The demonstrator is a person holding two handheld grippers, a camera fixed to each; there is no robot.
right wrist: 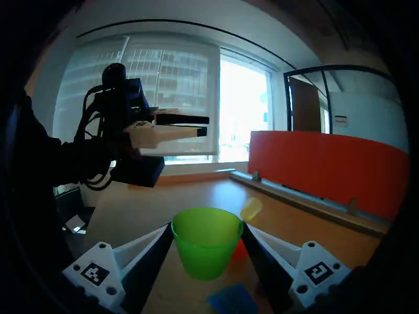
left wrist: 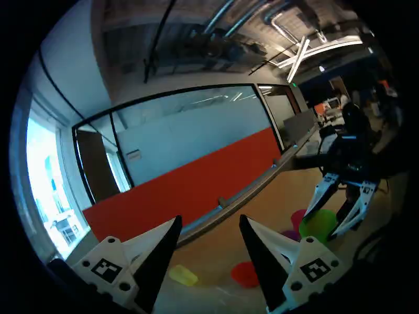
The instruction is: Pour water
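- Green cup point(right wrist: 207, 243) is sitting clamped between the right gripper's point(right wrist: 207, 226) fingers, rim upward.
- Left gripper point(left wrist: 209, 217) is hanging open and empty, apart from the right one, above the wooden table point(left wrist: 272, 204).
- Yellow cup point(left wrist: 183, 275) and orange cup point(left wrist: 245, 273) are resting below it, bare wood stretching to the red partition point(left wrist: 199, 178) along the table's far edge.

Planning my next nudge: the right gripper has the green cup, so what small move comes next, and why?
Probably lower the left gripper toward the orange cup: its jaws are open, empty and aimed high, while the right gripper grips the green cup.
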